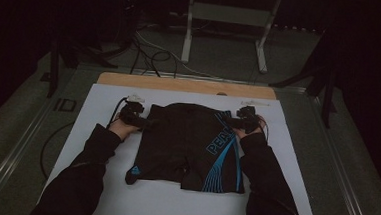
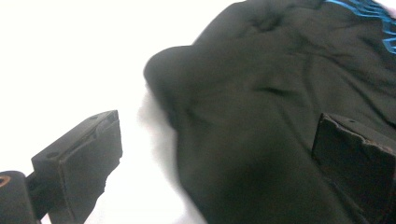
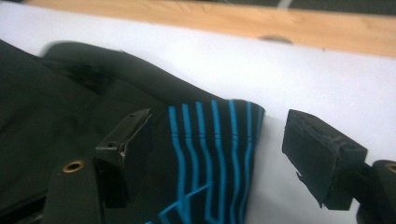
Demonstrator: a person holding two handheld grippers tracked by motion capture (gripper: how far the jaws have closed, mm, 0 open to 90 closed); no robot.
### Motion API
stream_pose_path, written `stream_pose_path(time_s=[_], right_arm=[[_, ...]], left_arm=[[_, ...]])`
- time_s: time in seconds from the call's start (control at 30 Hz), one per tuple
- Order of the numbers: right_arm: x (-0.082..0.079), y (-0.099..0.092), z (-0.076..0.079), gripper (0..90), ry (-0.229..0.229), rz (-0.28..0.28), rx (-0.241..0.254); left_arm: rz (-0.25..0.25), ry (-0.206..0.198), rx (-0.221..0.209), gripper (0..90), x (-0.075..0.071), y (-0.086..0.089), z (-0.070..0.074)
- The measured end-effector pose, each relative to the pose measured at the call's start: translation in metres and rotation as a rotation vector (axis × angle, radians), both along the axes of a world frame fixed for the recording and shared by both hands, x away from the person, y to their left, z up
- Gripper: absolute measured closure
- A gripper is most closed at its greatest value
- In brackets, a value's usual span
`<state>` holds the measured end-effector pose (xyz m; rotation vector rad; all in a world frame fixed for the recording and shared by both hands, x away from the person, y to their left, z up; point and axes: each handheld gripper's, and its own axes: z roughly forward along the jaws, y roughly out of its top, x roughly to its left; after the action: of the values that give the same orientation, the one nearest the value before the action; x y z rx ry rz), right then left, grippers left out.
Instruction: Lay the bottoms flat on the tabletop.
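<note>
Jaws apart astride shorts (image 3: 210,154); high view (image 1: 188,145): whole garment.

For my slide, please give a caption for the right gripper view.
Open right gripper straddling the blue-striped corner of black shorts on a white mat.

Room's sitting dark, light falling mostly on the white tabletop (image 1: 98,192) w/ a bare wooden strip (image 1: 180,84) running along its far edge. Grey floor (image 1: 222,54) is stretching beyond, black cables (image 1: 149,55) lying across it. A pale metal frame stand (image 1: 229,19) is standing at the back, dark tripod legs (image 1: 56,64) flanking both sides.
</note>
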<state>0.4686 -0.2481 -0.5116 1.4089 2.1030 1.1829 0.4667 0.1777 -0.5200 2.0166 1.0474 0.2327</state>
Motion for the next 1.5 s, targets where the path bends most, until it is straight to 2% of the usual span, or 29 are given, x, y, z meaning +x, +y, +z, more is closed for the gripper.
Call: stream_pose_path(time_s=[0.07, 0.1, 0.17, 0.2, 0.23, 0.3, 0.33, 0.4, 0.43, 0.47, 0.53, 0.57, 0.6, 0.63, 0.7, 0.77, 0.8, 0.83, 0.97, 1.13, 1.23, 1.4, 1.5], right_arm=[[0.006, 0.001, -0.004, 26.1, 0.021, -0.017, -0.011], [0.011, 0.003, -0.009, 29.8, 0.039, -0.016, -0.022], [0.011, 0.003, -0.009, 29.8, 0.039, -0.016, -0.022], [0.013, 0.006, -0.012, 41.2, 0.051, -0.013, -0.040], [0.013, 0.006, -0.012, 41.2, 0.051, -0.013, -0.040], [0.014, 0.007, -0.014, 50.5, 0.057, -0.017, -0.055], [0.013, 0.007, -0.014, 58.1, 0.053, -0.014, -0.071], [0.012, 0.006, -0.013, 73.0, 0.041, -0.022, -0.102], [0.011, 0.004, -0.012, 78.6, 0.034, -0.013, -0.097], [0.010, 0.003, -0.010, 82.5, 0.038, -0.007, -0.103], [0.009, 0.002, -0.010, 83.1, 0.039, -0.001, -0.094], [0.009, 0.001, -0.009, 83.5, 0.042, -0.001, -0.086], [0.008, 0.000, -0.008, 83.7, 0.035, -0.003, -0.086], [0.006, -0.001, -0.007, 83.7, 0.027, 0.003, -0.083], [0.004, 0.000, -0.006, 83.8, 0.015, 0.008, -0.081], [0.003, 0.000, -0.005, 83.8, 0.009, 0.010, -0.076], [0.002, -0.001, -0.004, 83.8, 0.001, 0.013, -0.077], [0.002, -0.001, -0.004, 83.8, 0.001, 0.013, -0.077], [0.002, -0.001, -0.002, 83.8, -0.010, 0.011, -0.070], [0.004, 0.004, 0.003, 83.8, -0.047, 0.015, -0.095], [0.008, 0.007, 0.008, 83.8, -0.061, 0.009, -0.088], [0.016, 0.013, 0.020, 83.8, -0.079, -0.008, -0.093], [0.021, 0.016, 0.030, 83.8, -0.094, -0.021, -0.085]], left_arm=[[0.025, 0.006, -0.011, 6.5, 0.006, 0.002, -0.001], [0.034, 0.003, -0.008, 9.7, 0.009, 0.002, -0.002], [0.045, 0.006, -0.006, 12.3, 0.011, 0.001, -0.002], [0.039, 0.015, -0.006, 13.6, 0.015, -0.001, -0.002], [0.043, 0.014, 0.001, 13.6, 0.016, -0.002, -0.002], [0.041, 0.024, 0.000, 17.0, 0.019, -0.004, -0.003], [0.041, 0.028, 0.006, 17.2, 0.020, -0.005, -0.004], [0.041, 0.021, -0.012, 23.5, 0.020, -0.005, -0.003], [0.043, 0.028, -0.010, 25.8, 0.021, -0.006, -0.004], [0.038, 0.033, -0.022, 32.5, 0.021, -0.007, -0.005], [0.033, 0.036, -0.010, 38.6, 0.020, -0.009, -0.007], [0.022, 0.037, -0.010, 38.6, 0.019, -0.010, -0.008], [0.022, 0.031, -0.001, 46.7, 0.018, -0.011, -0.009], [0.026, 0.024, 0.007, 50.5, 0.017, -0.012, -0.009], [0.037, 0.019, 0.021, 63.5, 0.016, -0.014, -0.008], [0.031, -0.008, 0.020, 79.6, 0.014, -0.015, -0.006], [0.032, -0.019, 0.020, 82.0, 0.013, -0.015, -0.006], [0.033, -0.028, 0.008, 82.0, 0.012, -0.016, -0.005], [0.038, -0.062, 0.005, 84.4, 0.007, -0.015, -0.002], [0.040, -0.087, -0.011, 84.4, 0.002, -0.008, 0.006], [0.062, -0.101, -0.041, 84.4, 0.002, -0.006, 0.013], [0.110, -0.131, -0.047, 84.3, 0.004, -0.007, 0.021], [0.122, -0.128, -0.045, 84.0, 0.005, -0.006, 0.022]])
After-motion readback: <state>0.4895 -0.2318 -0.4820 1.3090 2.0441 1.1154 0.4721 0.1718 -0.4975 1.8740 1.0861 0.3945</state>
